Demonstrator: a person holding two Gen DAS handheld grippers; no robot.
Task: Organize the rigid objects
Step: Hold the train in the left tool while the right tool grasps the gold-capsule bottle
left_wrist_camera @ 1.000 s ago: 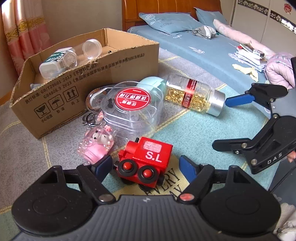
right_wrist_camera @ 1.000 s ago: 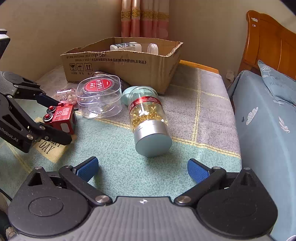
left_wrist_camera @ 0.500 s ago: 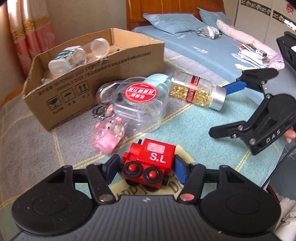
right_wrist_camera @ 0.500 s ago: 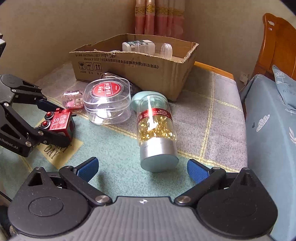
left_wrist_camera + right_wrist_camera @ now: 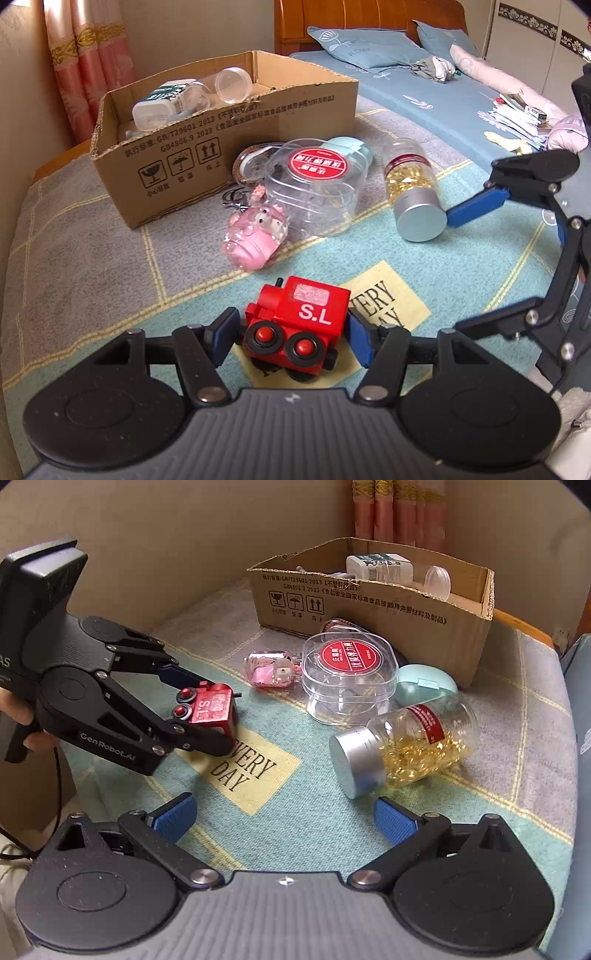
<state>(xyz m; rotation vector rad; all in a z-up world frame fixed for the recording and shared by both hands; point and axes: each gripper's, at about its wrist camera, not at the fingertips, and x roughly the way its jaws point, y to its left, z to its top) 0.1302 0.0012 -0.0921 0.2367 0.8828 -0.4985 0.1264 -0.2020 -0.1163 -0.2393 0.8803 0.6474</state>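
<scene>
While left gripper (image 5: 291, 334) clamps red toy train (image 5: 300, 325) near blanket's (image 5: 92, 266) front edge, capsule bottle (image 5: 402, 746) lies sideways mid-blanket, right gripper (image 5: 284, 818) gaping wide, empty, just beside bottle cap.

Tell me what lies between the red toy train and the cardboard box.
In the left wrist view, a pink clear keychain figure lies on the blanket between the red toy train and the cardboard box.

In the left wrist view the toy train (image 5: 299, 325) sits low at centre, the keychain figure (image 5: 255, 236) and clear tub (image 5: 317, 184) above it, the capsule bottle (image 5: 413, 195) right of the tub, and the cardboard box (image 5: 221, 147) at upper left holding a small bottle (image 5: 162, 105).
</scene>
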